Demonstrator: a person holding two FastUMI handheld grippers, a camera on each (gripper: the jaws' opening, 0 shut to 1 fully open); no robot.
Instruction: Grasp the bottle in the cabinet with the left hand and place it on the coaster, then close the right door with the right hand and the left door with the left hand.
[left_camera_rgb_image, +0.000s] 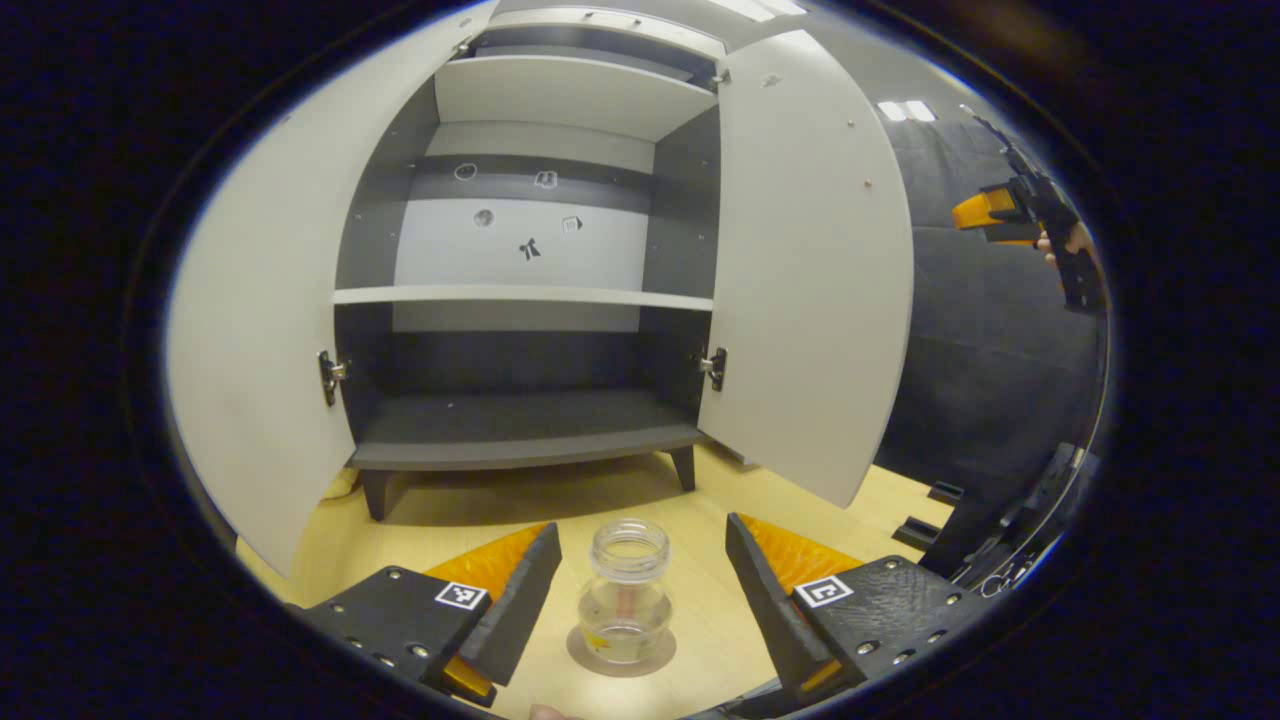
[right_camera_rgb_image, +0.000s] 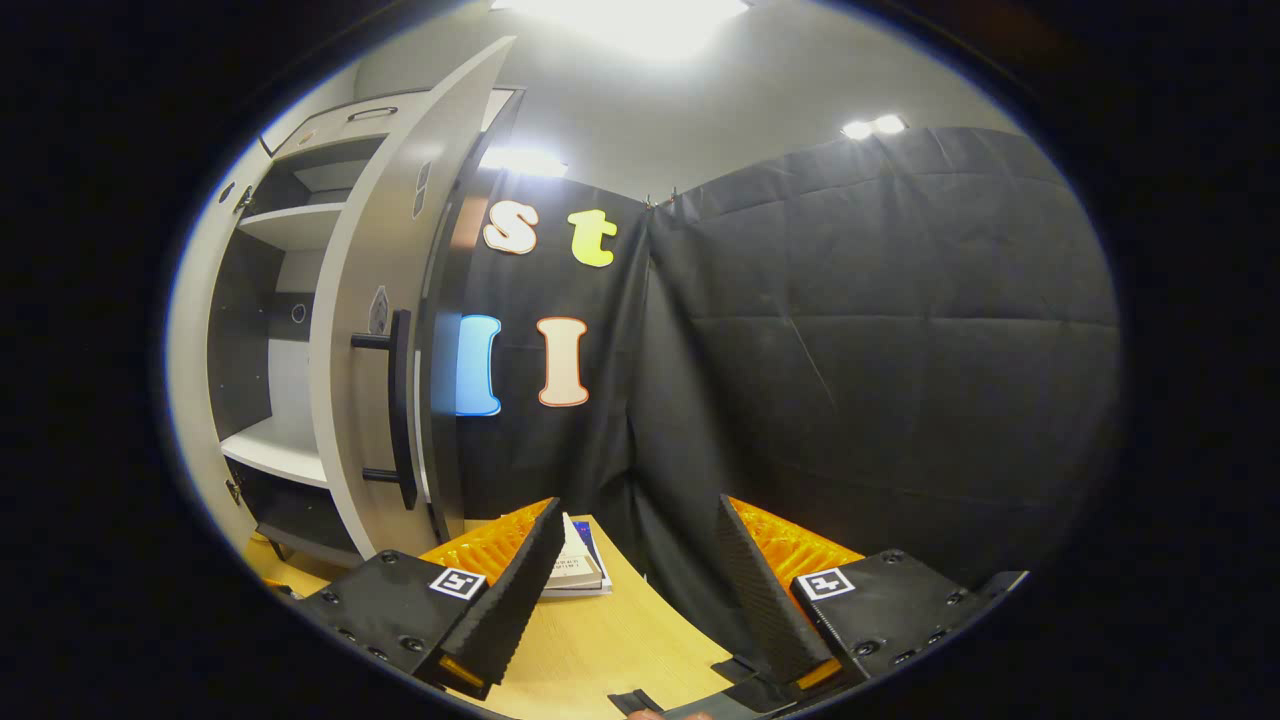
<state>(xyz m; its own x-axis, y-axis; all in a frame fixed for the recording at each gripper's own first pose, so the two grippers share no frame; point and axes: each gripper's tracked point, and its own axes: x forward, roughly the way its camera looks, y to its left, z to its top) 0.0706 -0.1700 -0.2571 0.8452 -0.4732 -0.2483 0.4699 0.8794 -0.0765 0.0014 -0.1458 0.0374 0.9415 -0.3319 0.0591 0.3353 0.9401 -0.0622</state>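
On the table (left_camera_rgb_image: 720, 640) in front of the cabinet (left_camera_rgb_image: 520, 300), we see the clear bottle (left_camera_rgb_image: 627, 592) standing upright on the round coaster (left_camera_rgb_image: 622, 652), so the placing step looks done. Our left gripper (left_camera_rgb_image: 640, 600) has its jaws spread wide, one on each side of the bottle and apart from it, which suggests a release. Both doors stand open. Our right gripper (right_camera_rgb_image: 630, 590), jaws also spread and holding nothing, sits near the right door (right_camera_rgb_image: 375, 330) beside its dark handle (right_camera_rgb_image: 400, 405), probably ready to push it shut. The left door (left_camera_rgb_image: 260, 330) comes last.
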